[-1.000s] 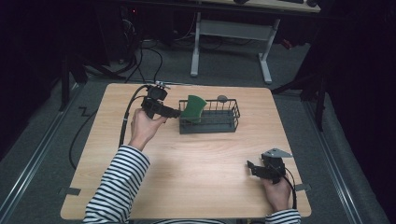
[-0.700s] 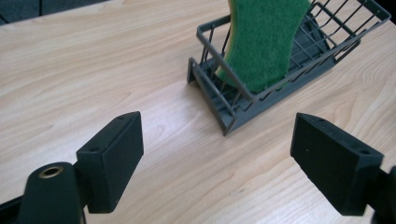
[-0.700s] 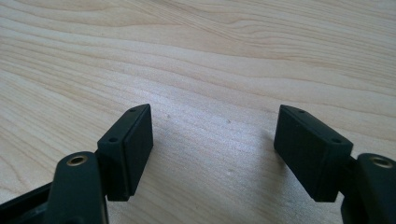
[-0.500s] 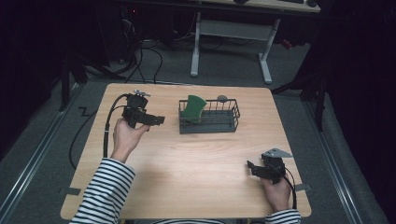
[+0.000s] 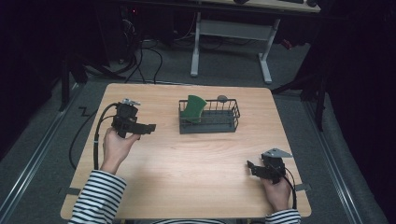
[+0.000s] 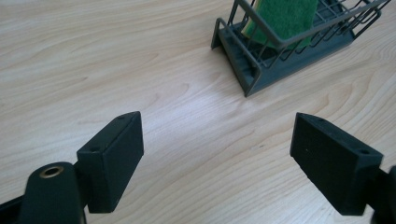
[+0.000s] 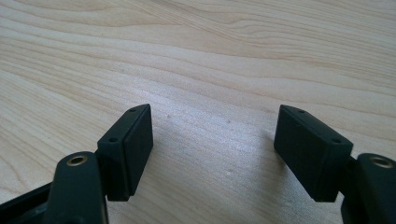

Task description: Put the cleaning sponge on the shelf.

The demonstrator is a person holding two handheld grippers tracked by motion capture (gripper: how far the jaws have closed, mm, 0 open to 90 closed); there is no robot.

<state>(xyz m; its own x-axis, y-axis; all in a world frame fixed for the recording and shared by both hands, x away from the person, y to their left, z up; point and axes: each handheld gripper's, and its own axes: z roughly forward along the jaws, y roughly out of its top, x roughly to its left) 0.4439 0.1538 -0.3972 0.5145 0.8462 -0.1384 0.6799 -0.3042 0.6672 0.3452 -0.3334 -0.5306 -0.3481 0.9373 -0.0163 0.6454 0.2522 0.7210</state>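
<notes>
A dark grey wire basket (image 5: 232, 115) stands at the back middle of the wooden table (image 5: 187, 158). A green sponge (image 5: 193, 108) leans upright in its left end. My left gripper (image 5: 150, 127) hovers to the left of the basket, open and empty, pointing right. In the left gripper view the basket (image 6: 261, 77) and sponge (image 6: 285, 16) lie ahead at upper right, beyond the left gripper (image 6: 219, 158). My right gripper (image 5: 250, 166) rests near the front right of the table, open. In the right gripper view the right gripper (image 7: 215, 149) has bare wood between its jaws.
A small grey round thing (image 5: 222, 98) sits just behind the basket. A cable (image 5: 95, 135) trails from the left gripper off the table's left side. Beyond the far edge stands a desk frame (image 5: 231, 32) on the floor.
My left gripper has let go of the sponge at the basket and drawn back to the left and toward the person. The sponge stays in the basket. The right gripper has not moved.
</notes>
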